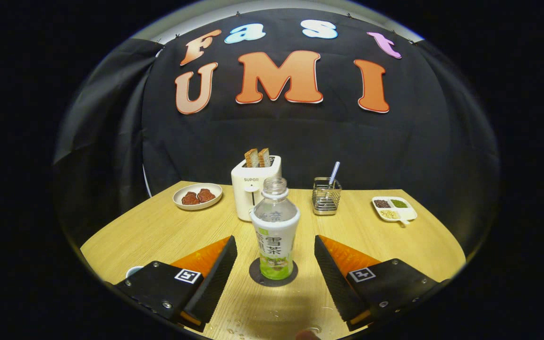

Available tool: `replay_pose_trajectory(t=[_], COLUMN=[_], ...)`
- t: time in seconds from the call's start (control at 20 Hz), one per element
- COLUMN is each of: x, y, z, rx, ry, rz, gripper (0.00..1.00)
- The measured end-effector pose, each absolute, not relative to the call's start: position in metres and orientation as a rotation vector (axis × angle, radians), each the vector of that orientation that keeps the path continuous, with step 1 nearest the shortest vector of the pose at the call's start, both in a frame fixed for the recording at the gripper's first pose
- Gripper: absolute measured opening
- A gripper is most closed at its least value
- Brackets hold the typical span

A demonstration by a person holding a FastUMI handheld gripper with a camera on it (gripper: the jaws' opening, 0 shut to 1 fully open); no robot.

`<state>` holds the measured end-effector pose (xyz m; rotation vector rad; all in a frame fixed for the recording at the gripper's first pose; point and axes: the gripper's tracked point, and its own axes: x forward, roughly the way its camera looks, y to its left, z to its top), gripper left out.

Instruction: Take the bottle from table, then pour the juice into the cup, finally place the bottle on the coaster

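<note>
Standing upright on the coaster (pixel 272 272), the bottle (pixel 275 230) sits just ahead of the claw (pixel 275 257), centred on the gap between its two fingers (pixel 215 271). Those fingers are spread wide and hold nothing; each pad stands clear of the bottle's sides. The bottle's long axis runs straight up, at right angles to the line the fingers would close along, and only a little green liquid shows at its base (the cap is off).

Judging by this, the pour is done and the bottle is already set down where the task wants it, so the move left is most likely a straight pull back along the fingers' own line, without brushing either side. A cup rim (pixel 133 271) peeks out beside the left finger. Beyond the bottle stands a toaster (pixel 254 188).
</note>
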<state>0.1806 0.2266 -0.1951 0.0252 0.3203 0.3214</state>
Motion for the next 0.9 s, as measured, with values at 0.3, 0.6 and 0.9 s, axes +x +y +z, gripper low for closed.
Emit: replay_pose_trajectory(t=[0.3, 0.6, 0.9], x=[0.115, 0.053, 0.021], y=[0.128, 0.031, -0.041], z=[-0.108, -0.061, -0.037], rx=[0.025, -0.010, 0.015], ry=[0.224, 0.144, 0.070], rz=[0.248, 0.104, -0.040], gripper=[0.98, 0.98, 0.98])
